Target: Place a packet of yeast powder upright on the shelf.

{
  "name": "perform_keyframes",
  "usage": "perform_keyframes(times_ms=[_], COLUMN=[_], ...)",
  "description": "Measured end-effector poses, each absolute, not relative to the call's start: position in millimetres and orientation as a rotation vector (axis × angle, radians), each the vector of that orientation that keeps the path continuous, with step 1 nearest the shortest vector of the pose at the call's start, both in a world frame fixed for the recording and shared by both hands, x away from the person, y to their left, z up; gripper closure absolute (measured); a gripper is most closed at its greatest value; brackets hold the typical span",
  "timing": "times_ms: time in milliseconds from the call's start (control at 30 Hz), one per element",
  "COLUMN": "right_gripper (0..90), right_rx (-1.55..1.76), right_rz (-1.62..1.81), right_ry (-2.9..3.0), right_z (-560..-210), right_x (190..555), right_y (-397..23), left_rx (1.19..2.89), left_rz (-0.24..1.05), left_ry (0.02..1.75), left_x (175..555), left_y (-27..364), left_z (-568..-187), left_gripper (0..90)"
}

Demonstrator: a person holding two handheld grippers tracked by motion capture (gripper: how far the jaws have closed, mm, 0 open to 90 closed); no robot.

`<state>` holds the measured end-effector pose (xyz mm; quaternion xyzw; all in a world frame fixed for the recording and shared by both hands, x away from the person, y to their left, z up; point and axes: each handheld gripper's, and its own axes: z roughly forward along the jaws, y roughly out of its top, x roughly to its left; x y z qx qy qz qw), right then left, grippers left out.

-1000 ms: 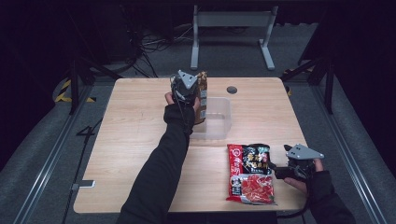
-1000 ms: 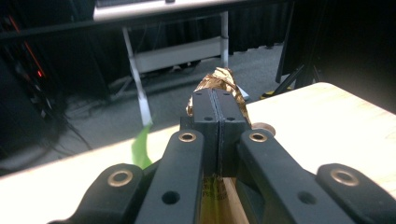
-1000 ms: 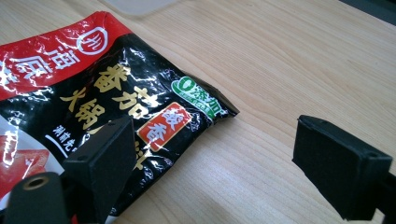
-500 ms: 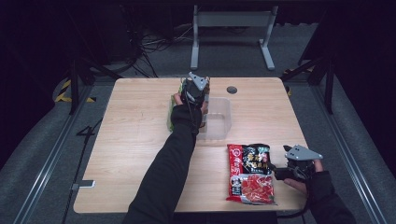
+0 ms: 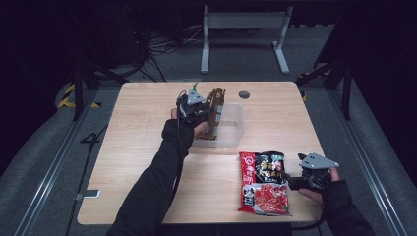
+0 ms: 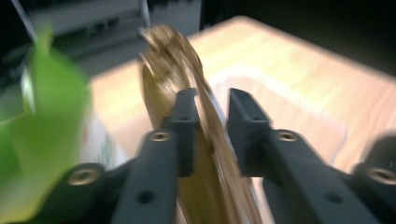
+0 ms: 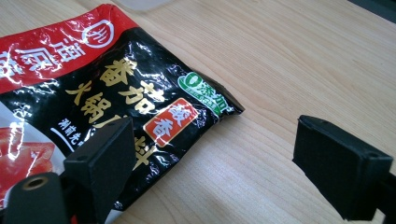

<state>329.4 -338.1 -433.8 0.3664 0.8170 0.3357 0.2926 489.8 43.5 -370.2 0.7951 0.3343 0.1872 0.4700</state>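
Note:
My left gripper (image 5: 208, 109) is up over the table's far middle, shut on a thin brown-gold packet (image 5: 215, 116). The packet hangs over the near left part of a clear plastic container (image 5: 235, 129). In the left gripper view the jaws pinch the blurred brown-gold packet (image 6: 173, 51), with the clear container (image 6: 299, 107) beyond. My right gripper (image 5: 288, 182) lies low at the front right, open. It is beside the right edge of a red and black food packet (image 5: 263, 183) lying flat. In the right gripper view the food packet's (image 7: 93, 93) corner reaches between the wide-apart jaws.
A blurred green object (image 6: 46, 121) sits just left of my left jaws; what it is I cannot tell. A small dark round disc (image 5: 244, 94) lies behind the container. A grey metal frame (image 5: 244, 19) stands on the floor past the table's far edge.
My left gripper, still holding the brown-gold packet, has come slightly nearer and turned, so the packet now hangs over the container. The right gripper has stayed put.

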Motion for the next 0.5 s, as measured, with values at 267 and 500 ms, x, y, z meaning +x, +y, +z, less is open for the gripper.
perform_keyframes(times_ms=[267, 500], right_gripper=[13.7, 13.7], right_rx=[0.974, 0.970], right_rz=[0.891, 0.889], right_ry=[2.186, 2.186], right_z=[-434.6, -433.8], right_x=[330.0, 328.7], right_y=[-337.4, -337.1], left_rx=[2.123, 2.045], left_rz=[0.309, 0.393], left_ry=[0.687, 0.745], left_x=[476.6, 461.9], left_y=[52.5, 66.4], left_z=[-395.6, -390.0], left_gripper=[75.3, 60.1])
